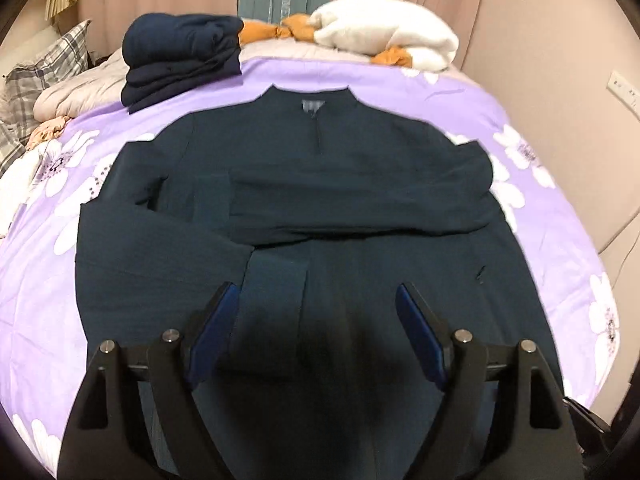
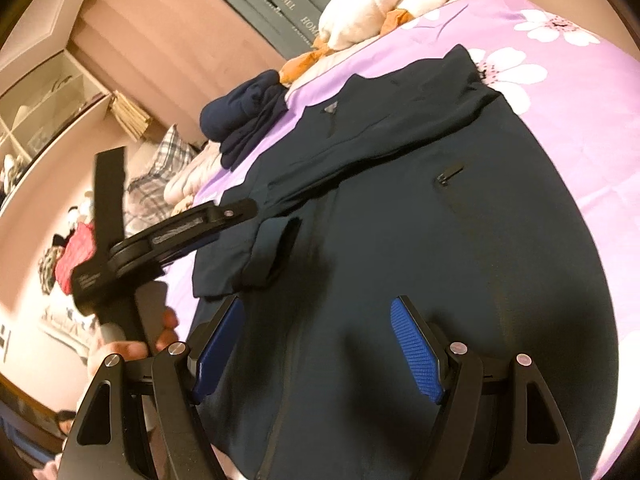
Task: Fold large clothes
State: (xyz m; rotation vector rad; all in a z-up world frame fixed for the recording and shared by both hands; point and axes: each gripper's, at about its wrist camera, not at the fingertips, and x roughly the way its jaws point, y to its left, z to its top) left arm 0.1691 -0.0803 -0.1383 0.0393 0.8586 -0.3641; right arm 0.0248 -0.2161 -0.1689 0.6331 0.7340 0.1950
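A dark teal jacket (image 1: 320,184) lies flat on the purple floral bedspread (image 1: 48,272), collar at the far end, both sleeves folded across its chest. My left gripper (image 1: 318,300) is open and empty, hovering over the jacket's lower middle near a sleeve cuff (image 1: 276,280). My right gripper (image 2: 318,316) is open and empty above the jacket (image 2: 460,240), near its lower part. The left gripper's body (image 2: 180,232) shows in the right wrist view, held by a hand at the jacket's left side.
A folded navy garment (image 1: 180,60) sits at the far left of the bed. A white and orange bundle (image 1: 384,32) lies at the far right. A plaid pillow (image 1: 44,68) and rumpled bedding lie at the left. Curtains and a wall stand behind.
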